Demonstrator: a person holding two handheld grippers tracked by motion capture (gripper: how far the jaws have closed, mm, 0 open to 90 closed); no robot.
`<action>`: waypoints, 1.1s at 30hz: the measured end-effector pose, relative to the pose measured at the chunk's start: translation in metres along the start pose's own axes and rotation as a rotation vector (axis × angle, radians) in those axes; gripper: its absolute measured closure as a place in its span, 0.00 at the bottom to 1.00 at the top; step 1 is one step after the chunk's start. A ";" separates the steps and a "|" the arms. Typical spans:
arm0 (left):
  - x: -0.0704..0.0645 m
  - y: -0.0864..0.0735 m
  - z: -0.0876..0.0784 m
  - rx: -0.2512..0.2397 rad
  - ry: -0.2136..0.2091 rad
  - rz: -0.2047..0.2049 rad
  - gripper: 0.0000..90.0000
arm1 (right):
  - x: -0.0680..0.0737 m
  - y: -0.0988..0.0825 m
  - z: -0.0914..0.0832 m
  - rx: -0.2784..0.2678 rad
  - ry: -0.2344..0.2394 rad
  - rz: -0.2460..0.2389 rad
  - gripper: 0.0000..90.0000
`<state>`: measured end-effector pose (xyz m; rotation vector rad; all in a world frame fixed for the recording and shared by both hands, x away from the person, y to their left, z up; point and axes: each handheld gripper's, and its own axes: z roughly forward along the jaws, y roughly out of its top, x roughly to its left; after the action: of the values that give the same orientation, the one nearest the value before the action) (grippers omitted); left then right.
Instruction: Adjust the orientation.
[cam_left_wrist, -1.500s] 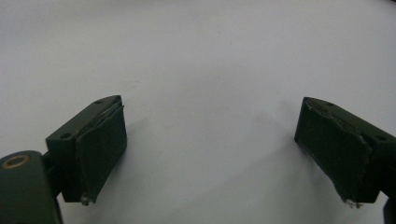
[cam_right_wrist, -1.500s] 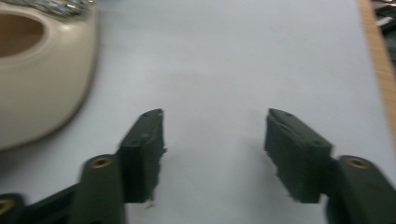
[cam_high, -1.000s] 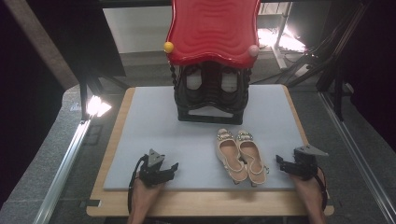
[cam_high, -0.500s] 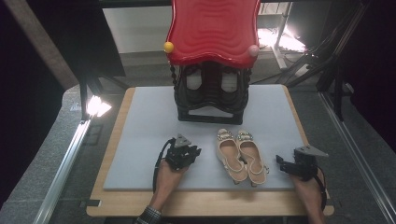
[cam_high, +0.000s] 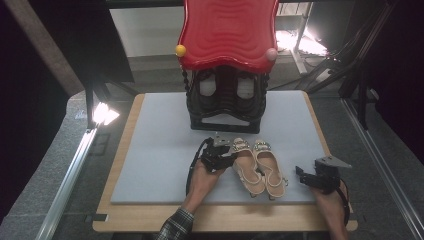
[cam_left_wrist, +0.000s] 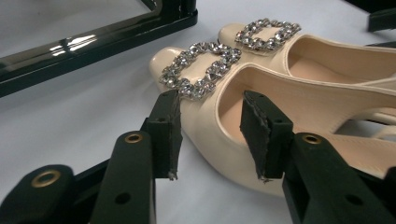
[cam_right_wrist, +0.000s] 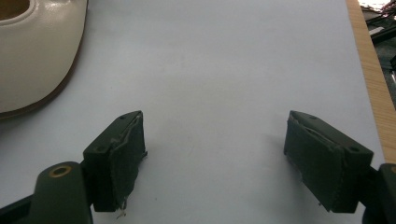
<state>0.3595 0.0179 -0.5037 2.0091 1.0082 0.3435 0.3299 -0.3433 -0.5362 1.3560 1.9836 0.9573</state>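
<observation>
a wooden bench (cam_high: 125, 210) carries a pale grey mat (cam_high: 160, 150) that covers most of its top. on the mat, two cream sandals (cam_high: 260, 167) lie side by side, just beside the left claw (cam_high: 227, 159) and between it and the right claw (cam_high: 304, 176). beyond the left claw a black rack (cam_high: 225, 107) stands on the mat.
</observation>
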 end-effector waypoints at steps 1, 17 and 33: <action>-0.001 0.000 0.003 0.005 0.000 -0.003 0.65 | 0.000 0.000 0.000 0.000 0.000 0.000 0.23; 0.004 0.003 0.022 0.064 0.002 0.003 0.72 | 0.000 0.000 0.000 -0.002 0.000 -0.001 0.23; 0.012 0.014 0.026 0.100 -0.029 0.042 0.67 | 0.000 0.000 0.000 -0.002 0.001 0.000 0.23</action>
<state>0.3889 0.0075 -0.5103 2.1221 0.9832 0.2912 0.3296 -0.3435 -0.5364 1.3545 1.9832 0.9594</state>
